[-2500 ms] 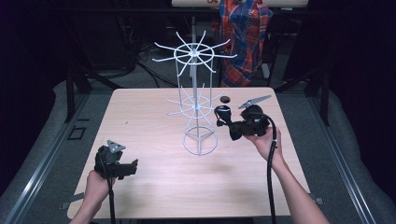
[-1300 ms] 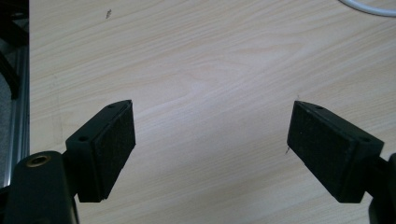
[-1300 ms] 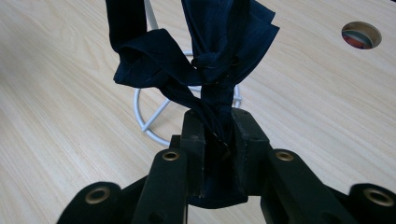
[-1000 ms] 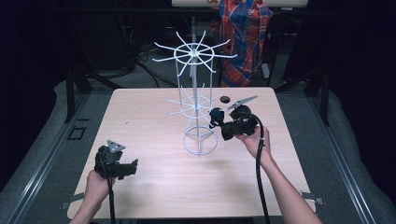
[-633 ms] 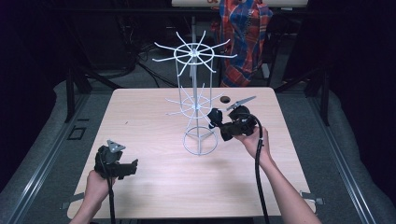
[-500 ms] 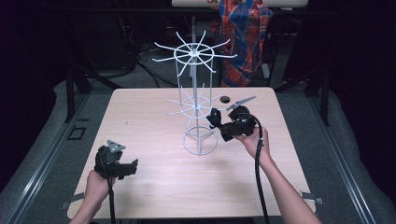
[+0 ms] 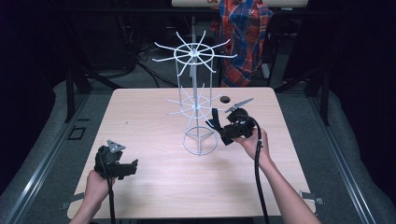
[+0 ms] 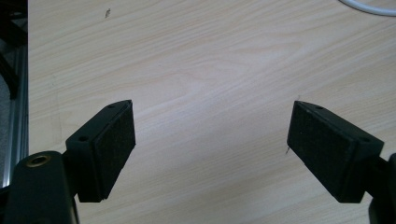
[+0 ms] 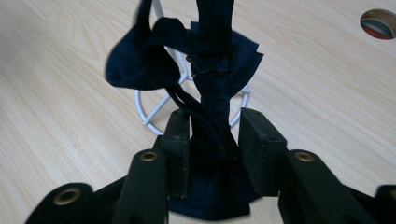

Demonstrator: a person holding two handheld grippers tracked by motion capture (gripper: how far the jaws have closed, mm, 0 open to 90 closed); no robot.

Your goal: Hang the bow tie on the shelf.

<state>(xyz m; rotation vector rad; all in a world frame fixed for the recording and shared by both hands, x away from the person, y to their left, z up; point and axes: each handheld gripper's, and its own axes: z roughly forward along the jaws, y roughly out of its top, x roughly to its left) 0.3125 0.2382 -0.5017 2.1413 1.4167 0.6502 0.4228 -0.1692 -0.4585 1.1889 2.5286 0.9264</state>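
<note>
Pinching a dark navy fabric piece [image 9: 210, 93], right gripper [image 9: 214, 140] has its matte black pads clamped on a bunched fold; cloth looks soft, crumpled, with stitched seams and a floppy lobe at upper left. In the high view the right gripper [image 7: 215, 125] sits just beside the white wire rack [image 7: 196, 93], cloth held near the lower ring of spokes. Rack: thin metal rods, two spoked tiers, round hoop base [image 9: 154, 112] with crossed struts, resting on the table [image 7: 149, 126]. Tabletop is pale wood-grain laminate, smooth, with a small round hole [image 9: 378, 17] near the far edge. Left gripper [image 8: 210, 144] hovers over bare wood near the front-left corner, jaws spread wide, flat textured rectangular pads [image 8: 114, 140] holding nothing.
</note>
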